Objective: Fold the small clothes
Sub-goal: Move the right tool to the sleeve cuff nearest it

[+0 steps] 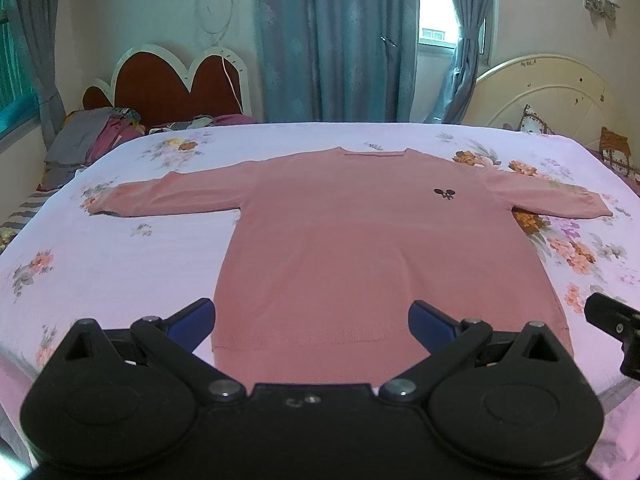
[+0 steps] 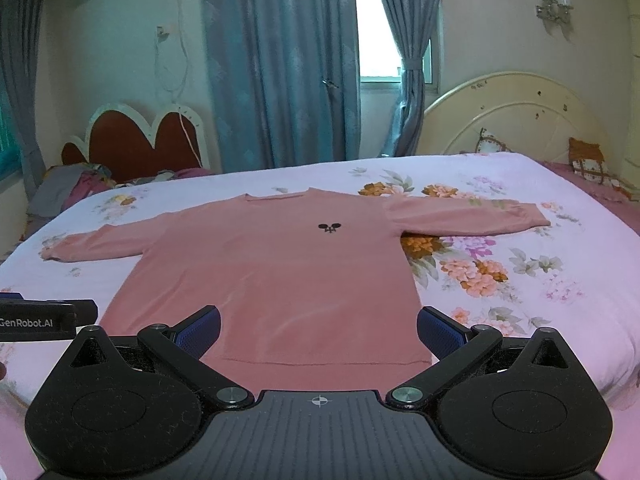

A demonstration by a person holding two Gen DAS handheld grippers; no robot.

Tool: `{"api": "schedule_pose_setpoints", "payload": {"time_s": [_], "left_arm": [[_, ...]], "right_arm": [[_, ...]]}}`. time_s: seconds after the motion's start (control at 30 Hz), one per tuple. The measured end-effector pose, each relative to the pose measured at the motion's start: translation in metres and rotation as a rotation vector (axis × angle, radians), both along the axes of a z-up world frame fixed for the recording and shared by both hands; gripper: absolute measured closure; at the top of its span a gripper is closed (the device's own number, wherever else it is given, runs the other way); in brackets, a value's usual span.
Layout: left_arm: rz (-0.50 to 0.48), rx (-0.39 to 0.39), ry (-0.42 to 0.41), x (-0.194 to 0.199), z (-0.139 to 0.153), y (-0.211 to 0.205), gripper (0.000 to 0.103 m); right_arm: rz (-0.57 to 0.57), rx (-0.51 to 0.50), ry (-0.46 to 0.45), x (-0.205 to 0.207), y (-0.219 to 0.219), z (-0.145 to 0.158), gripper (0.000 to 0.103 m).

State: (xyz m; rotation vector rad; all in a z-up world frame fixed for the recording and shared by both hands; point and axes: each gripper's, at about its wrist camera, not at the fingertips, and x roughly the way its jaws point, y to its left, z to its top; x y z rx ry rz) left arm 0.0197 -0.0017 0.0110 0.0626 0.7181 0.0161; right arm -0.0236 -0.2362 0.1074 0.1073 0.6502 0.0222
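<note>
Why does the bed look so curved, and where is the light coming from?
Left wrist view: the fisheye lens bows the bed edges, and the corners go dark. Right wrist view: daylight glares white through the window between the curtains; the pink sweater stays evenly lit and sharp.

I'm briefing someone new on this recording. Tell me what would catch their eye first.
A pink sweater lies flat with both sleeves spread out in the middle of a floral bedsheet, a small dark logo on its chest. Both grippers, left gripper and right gripper, are wide open near its hem. Behind, blue curtains hang between two headboards.
</note>
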Motion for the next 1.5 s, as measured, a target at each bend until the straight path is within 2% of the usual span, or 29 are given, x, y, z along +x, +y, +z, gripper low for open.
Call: {"api": "schedule_pose_setpoints", "payload": {"time_s": [0.63, 1.1, 1.4, 1.5], "left_arm": [[-0.053, -0.022, 0.027, 0.102, -0.016, 0.008, 0.000], [-0.124, -0.065, 0.035, 0.184, -0.032, 0.035, 0.000], [-0.132, -0.054, 0.047, 0.220, -0.041, 0.025, 0.000], [-0.136, -0.050, 0.044, 0.231, -0.043, 0.016, 0.000]], "right_arm": [[-0.093, -0.002, 0.028, 0.087, -0.004, -0.016, 0.000], [-0.199, -0.033, 0.018, 0.158, 0.007, -0.023, 0.000], [-0.233, -0.053, 0.021, 0.189, -0.017, -0.031, 0.000], [-0.231, -0.027, 0.015, 0.199, -0.036, -0.037, 0.000]]}}
